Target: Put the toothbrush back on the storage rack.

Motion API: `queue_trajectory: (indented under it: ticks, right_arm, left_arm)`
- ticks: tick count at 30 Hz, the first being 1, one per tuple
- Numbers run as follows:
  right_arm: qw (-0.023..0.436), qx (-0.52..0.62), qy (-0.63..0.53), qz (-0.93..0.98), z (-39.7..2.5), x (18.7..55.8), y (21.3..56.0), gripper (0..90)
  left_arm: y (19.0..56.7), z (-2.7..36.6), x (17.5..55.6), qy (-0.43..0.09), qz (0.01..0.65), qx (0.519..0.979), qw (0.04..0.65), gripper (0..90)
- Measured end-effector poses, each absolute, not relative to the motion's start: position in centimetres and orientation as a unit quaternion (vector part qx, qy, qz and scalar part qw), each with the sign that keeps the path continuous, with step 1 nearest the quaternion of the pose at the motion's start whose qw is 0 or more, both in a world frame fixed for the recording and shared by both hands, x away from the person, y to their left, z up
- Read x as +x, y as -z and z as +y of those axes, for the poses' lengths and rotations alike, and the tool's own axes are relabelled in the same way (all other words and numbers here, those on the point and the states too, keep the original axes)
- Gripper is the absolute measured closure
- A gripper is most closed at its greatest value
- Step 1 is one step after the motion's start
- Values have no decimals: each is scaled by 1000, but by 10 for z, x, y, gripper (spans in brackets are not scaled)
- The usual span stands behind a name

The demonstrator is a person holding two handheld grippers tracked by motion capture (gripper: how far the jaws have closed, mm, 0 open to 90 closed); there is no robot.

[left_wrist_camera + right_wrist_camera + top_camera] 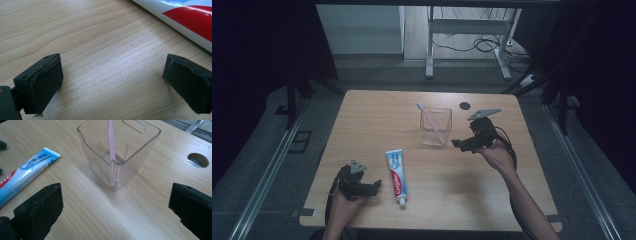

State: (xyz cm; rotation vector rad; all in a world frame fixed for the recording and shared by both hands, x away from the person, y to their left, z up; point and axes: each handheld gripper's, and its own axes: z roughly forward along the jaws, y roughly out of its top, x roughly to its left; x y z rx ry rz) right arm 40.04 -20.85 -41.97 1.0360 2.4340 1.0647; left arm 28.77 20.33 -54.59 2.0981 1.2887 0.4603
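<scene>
Your left gripper [374, 187] sits low at about seven o'clock on the table [362, 120], held in your left hand [343, 204]. Its fingers [41, 82] are spread wide apart with nothing between them, just bare wood grain in the left gripper view. The toothpaste tube [396, 176] lies flat on the table just beside that gripper, at its three o'clock, cap end toward you and crimped end pointing away. In the left gripper view the tube's red and white side cuts across the upper right corner, near the right finger but apart from it.

Your right gripper [457, 144] is up at about two o'clock on the table, carried by your right hand [497, 156], with the grey plate [483, 114] on top. Its fingers [40, 210] are also wide apart and empty. They point at the clear cup [435, 126], which stands upright near the table's middle, toward twelve o'clock, just beside the gripper's tips and not touched by them. A pink toothbrush [431, 122] stands inside the cup, leaning, its head poking out over the rim toward eleven o'clock. In the right gripper view the cup stands straight ahead between the fingers, farther off, with the tube's blue end lying at nine o'clock. A round hole [465, 105] in the table sits beyond the cup at one o'clock.
</scene>
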Motion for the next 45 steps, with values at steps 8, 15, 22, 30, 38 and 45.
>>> queue_trajectory:
  ticks: [8, 15, 22, 30, 38, 45]
  right_arm:
    - [161, 355, -367, 845, -223, 386, 423, 0]
    - [169, 351, -360, 847, -233, 375, 431, 0]
    - [170, 352, -359, 848, -241, 366, 439, 0]
    - [167, 352, -353, 851, -250, 354, 455, 0]
    - [160, 357, -350, 851, -258, 345, 479, 0]
    - [155, 365, -346, 850, -263, 339, 499, 0]
  left_arm:
    - [546, 203, 288, -174, 489, 795, 313, 31]
    - [546, 203, 288, -174, 490, 795, 314, 31]
    - [546, 203, 288, -174, 490, 795, 313, 31]
    - [546, 203, 288, -174, 490, 795, 314, 31]
    - [546, 203, 288, -175, 490, 795, 314, 31]
    - [546, 203, 288, -175, 489, 795, 314, 31]
